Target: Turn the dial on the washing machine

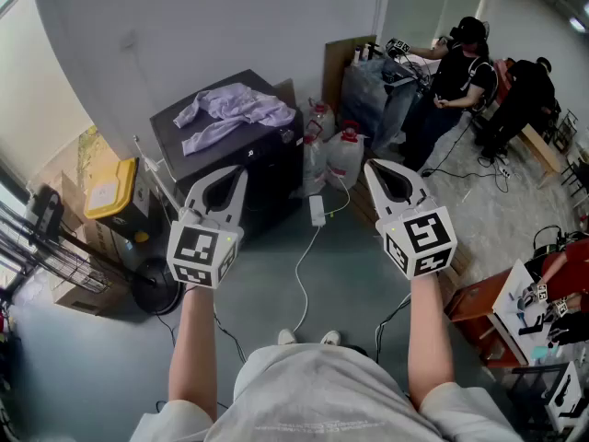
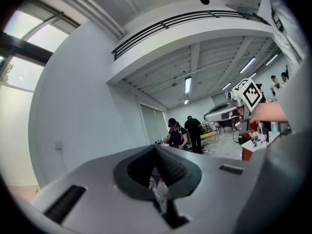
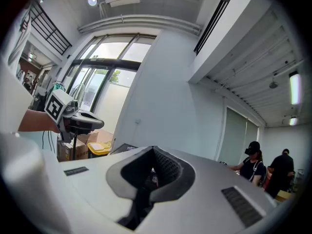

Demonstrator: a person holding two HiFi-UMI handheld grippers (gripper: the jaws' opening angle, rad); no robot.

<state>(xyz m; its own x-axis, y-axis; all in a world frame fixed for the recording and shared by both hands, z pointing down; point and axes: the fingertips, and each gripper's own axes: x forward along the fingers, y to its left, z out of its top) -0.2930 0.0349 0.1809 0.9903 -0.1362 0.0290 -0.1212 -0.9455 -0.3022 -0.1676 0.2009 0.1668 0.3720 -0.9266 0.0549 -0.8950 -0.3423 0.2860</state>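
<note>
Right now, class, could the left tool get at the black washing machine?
Probably, with a step closer: nothing blocks the way from the left tool, shut and empty, to the washing machine; clothes lie on its top.

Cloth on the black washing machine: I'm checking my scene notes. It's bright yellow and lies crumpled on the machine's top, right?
Not quite: the cloth is pale lilac, not bright yellow. It does lie crumpled on top of the black washing machine, as the head view shows.
</note>
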